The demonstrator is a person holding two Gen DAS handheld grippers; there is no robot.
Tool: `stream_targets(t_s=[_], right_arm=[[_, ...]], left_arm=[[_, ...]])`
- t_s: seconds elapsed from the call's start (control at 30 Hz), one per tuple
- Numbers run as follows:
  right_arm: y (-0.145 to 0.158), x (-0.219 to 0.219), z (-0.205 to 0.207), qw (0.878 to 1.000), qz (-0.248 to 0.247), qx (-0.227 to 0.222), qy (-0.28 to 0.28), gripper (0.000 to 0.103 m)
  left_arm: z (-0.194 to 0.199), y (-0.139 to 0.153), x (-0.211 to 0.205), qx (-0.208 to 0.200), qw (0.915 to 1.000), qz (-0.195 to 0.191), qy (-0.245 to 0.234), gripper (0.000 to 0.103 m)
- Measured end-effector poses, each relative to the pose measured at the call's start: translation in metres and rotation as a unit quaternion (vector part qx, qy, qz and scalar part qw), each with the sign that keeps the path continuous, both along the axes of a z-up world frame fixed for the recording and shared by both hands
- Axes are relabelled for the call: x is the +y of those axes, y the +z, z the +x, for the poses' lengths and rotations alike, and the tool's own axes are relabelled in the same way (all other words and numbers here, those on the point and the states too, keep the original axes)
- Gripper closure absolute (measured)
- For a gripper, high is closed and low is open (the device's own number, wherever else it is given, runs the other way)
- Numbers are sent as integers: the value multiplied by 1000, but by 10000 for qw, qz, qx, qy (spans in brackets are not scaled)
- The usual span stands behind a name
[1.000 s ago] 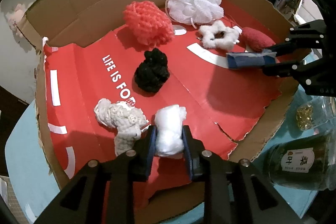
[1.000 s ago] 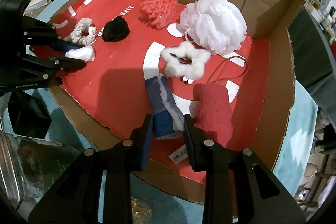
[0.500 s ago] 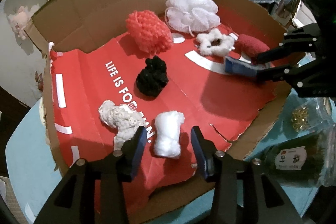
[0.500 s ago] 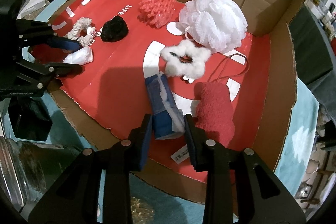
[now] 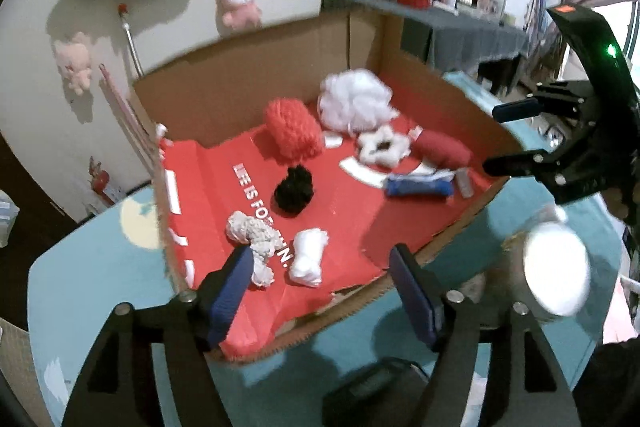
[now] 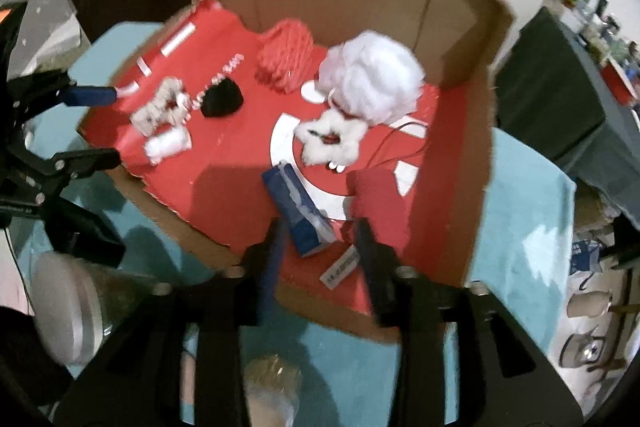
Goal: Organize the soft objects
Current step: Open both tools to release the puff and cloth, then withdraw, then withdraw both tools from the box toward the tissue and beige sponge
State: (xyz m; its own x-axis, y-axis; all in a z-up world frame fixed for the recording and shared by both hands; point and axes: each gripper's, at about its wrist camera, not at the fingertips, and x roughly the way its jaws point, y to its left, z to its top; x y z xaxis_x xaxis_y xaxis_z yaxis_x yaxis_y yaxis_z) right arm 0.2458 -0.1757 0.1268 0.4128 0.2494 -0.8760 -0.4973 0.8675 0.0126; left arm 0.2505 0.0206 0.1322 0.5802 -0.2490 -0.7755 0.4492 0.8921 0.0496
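Cardboard tray [image 5: 240, 99] with a red liner fills mid-frame. Left tongs [image 5: 322, 291] at the bottom have just been opening, empty, the white cotton wad [image 5: 307, 255] lying free between them. Right tongs [image 6: 320, 247], likewise just opening, stand off the blue packet [image 6: 298, 209] lying low centre.

a tabletop [image 5: 92, 267] covered in teal cloth carries an opened-out cardboard box [image 5: 240, 75] with a red printed inner face, its brown walls standing at the far side. beside the box's near edge, directly on the cloth, stands a clear jar with a pale round lid [image 5: 556, 273], blurred. a dark flat object [image 5: 372, 395] lies on the cloth near the front; what it is cannot be told. the cloth shows a pale round patch [image 5: 140, 223] to the left of the box.
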Motion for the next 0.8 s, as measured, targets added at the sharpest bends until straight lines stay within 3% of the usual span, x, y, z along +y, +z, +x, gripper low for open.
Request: stream_targets(t_s=[0.03, 0.17, 0.37, 0.6, 0.8], right_arm=[[6, -2, -6, 9999, 31, -139, -34, 23], [38, -8, -39, 9976, 185, -650, -121, 22], [71, -15, -97, 9912, 392, -1240, -243, 22], [93, -16, -171, 9782, 599, -1949, -387, 16], [87, -16, -223, 9663, 763, -2374, -632, 14]], left_arm=[[-6, 5, 0, -82, 9999, -63, 14, 23], [-43, 28, 3, -529, 9980, -309, 120, 8], [-99, 54, 6, -1174, 9906, -618, 338, 0], [-158, 57, 7, -1629, 9803, -935, 610, 0], [-194, 43, 4, -1793, 9738, -1138, 812, 0]])
